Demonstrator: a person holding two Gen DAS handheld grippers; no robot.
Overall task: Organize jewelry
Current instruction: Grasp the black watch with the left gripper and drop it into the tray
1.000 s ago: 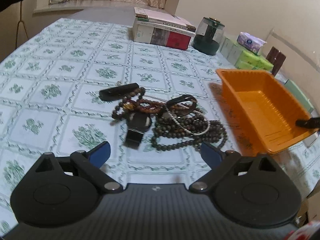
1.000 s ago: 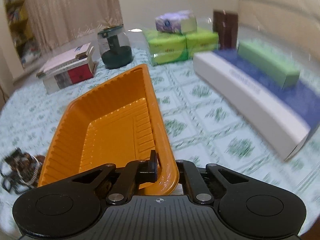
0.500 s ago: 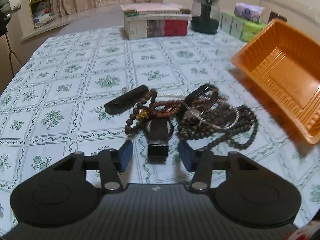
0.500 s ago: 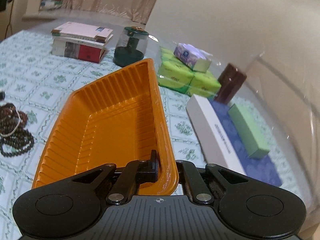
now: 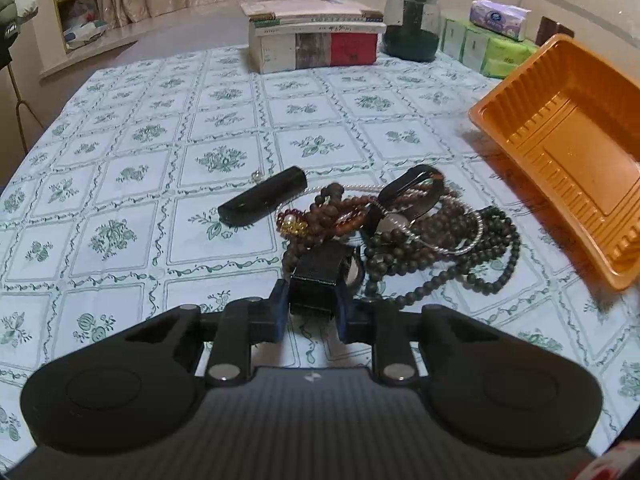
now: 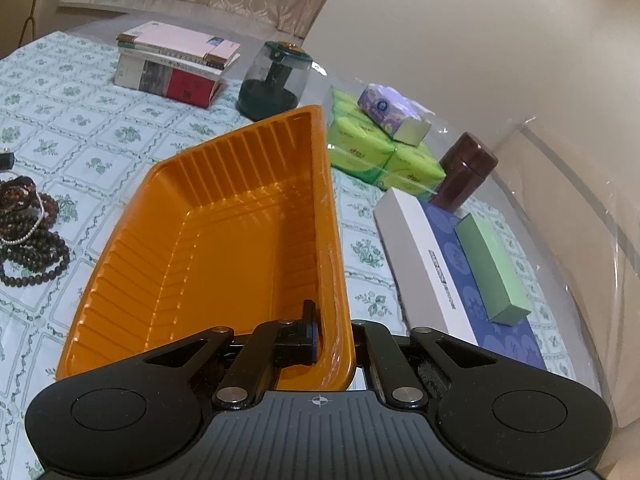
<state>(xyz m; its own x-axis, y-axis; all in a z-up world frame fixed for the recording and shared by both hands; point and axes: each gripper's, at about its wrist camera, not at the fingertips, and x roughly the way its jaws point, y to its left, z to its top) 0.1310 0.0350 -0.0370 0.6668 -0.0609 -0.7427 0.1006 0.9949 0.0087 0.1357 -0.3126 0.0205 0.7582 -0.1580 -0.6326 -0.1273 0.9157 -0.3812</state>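
Observation:
A tangle of dark bead bracelets and a pearl strand (image 5: 420, 236) lies on the patterned tablecloth in the left wrist view. A black watch strap (image 5: 320, 272) sticks out of its near side. My left gripper (image 5: 311, 306) has its jaws closing on that strap, a blue pad touching each side. A black bar-shaped piece (image 5: 264, 202) lies just left of the pile. The orange tray (image 6: 208, 248) is tipped up off the cloth, empty, with my right gripper (image 6: 332, 340) shut on its near rim. One finger is inside the wall and the other is hidden outside it.
A stack of books (image 5: 312, 40), a dark glass jar (image 5: 412, 24) and green tissue packs (image 5: 496, 52) line the far edge. Right of the tray sit a long white-and-blue box (image 6: 440, 264), a green box (image 6: 492, 268) and a brown canister (image 6: 464, 172) by the wall.
My left jaws went from wide open to closed around the watch strap as the gripper neared the pile. The right gripper rolled, tipping the orange tray with it.

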